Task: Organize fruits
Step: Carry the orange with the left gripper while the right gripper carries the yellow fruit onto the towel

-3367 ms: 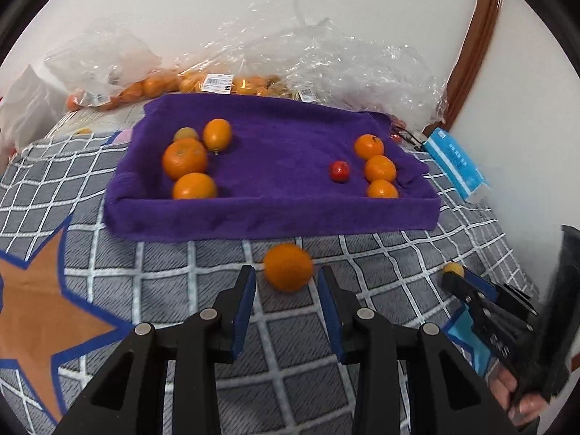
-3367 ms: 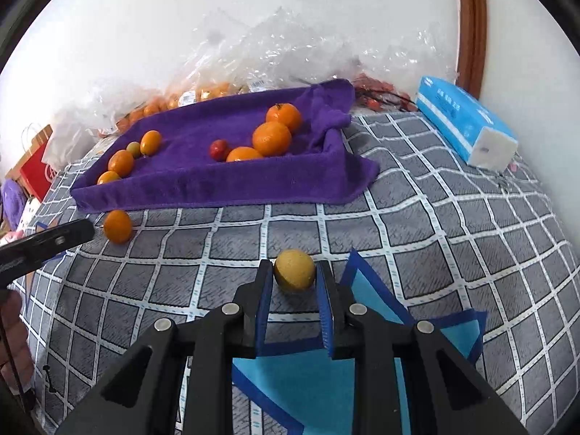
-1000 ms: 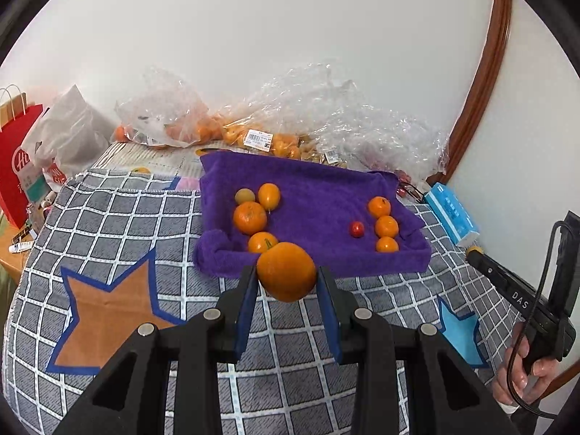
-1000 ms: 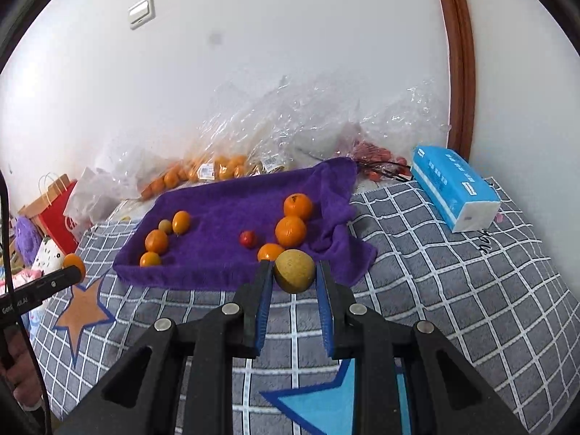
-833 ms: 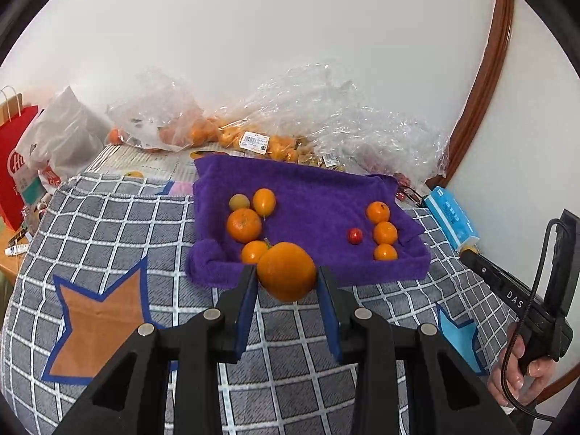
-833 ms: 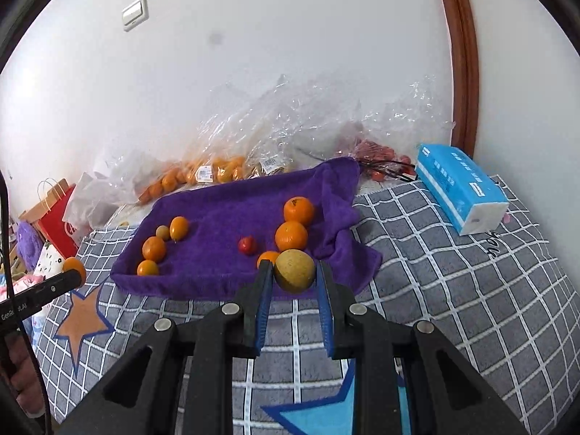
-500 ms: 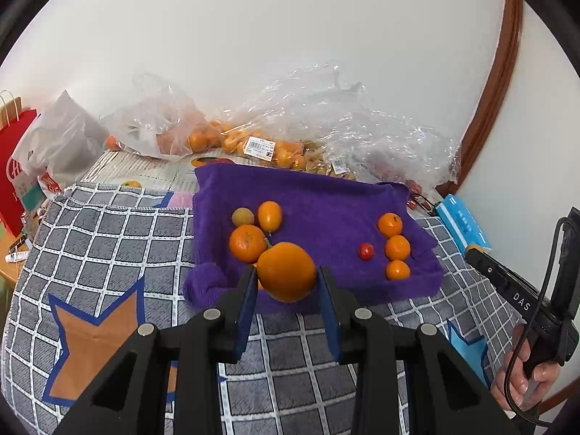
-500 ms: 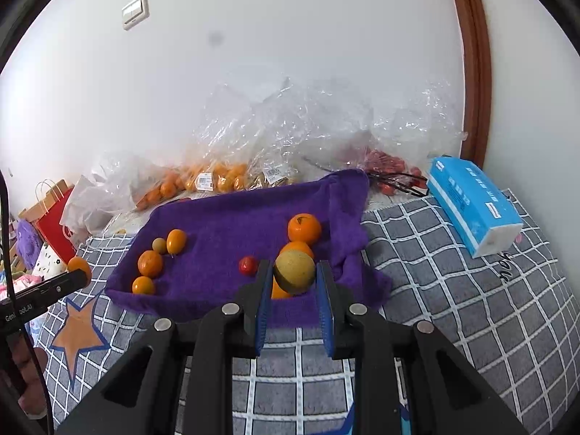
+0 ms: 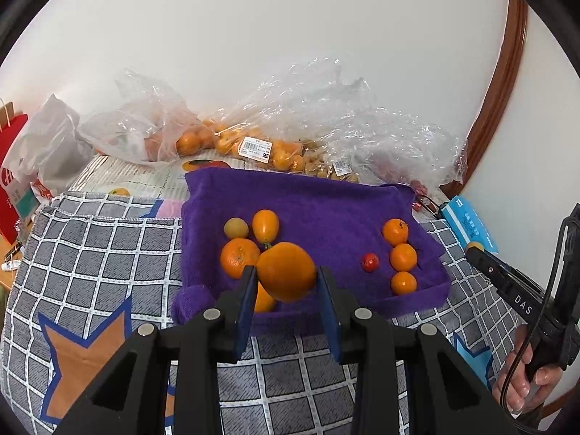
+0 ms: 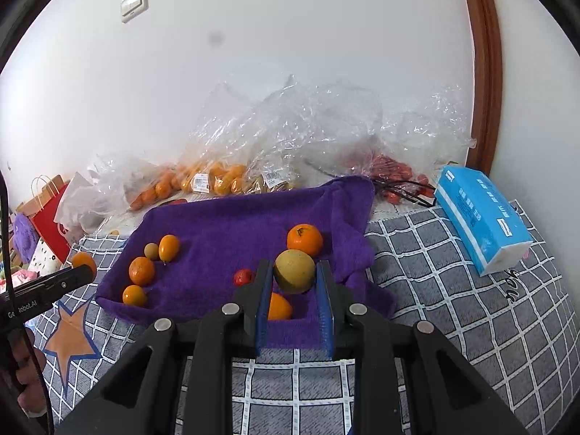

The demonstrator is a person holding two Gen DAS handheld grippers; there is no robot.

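My left gripper (image 9: 286, 282) is shut on a large orange (image 9: 286, 271) and holds it in the air over the near left edge of the purple towel (image 9: 319, 214). My right gripper (image 10: 294, 279) is shut on a yellow-green fruit (image 10: 294, 270) and holds it over the near right part of the purple towel (image 10: 232, 232). On the towel's left lie several orange fruits (image 9: 239, 256) and a small yellow one (image 9: 236, 227). On its right lie three small oranges (image 9: 403, 256) and a red tomato (image 9: 369, 261).
Clear plastic bags of oranges (image 9: 261, 148) and of red fruit (image 10: 395, 174) lie behind the towel against the wall. A blue tissue pack (image 10: 482, 217) lies at the right. A red paper bag (image 10: 50, 217) stands at the far left. A checked cloth (image 9: 98, 253) covers the table.
Both grippers have lifted their fruits off the checked cloth and carried them forward, so that they now hang over the near edge of the towel.
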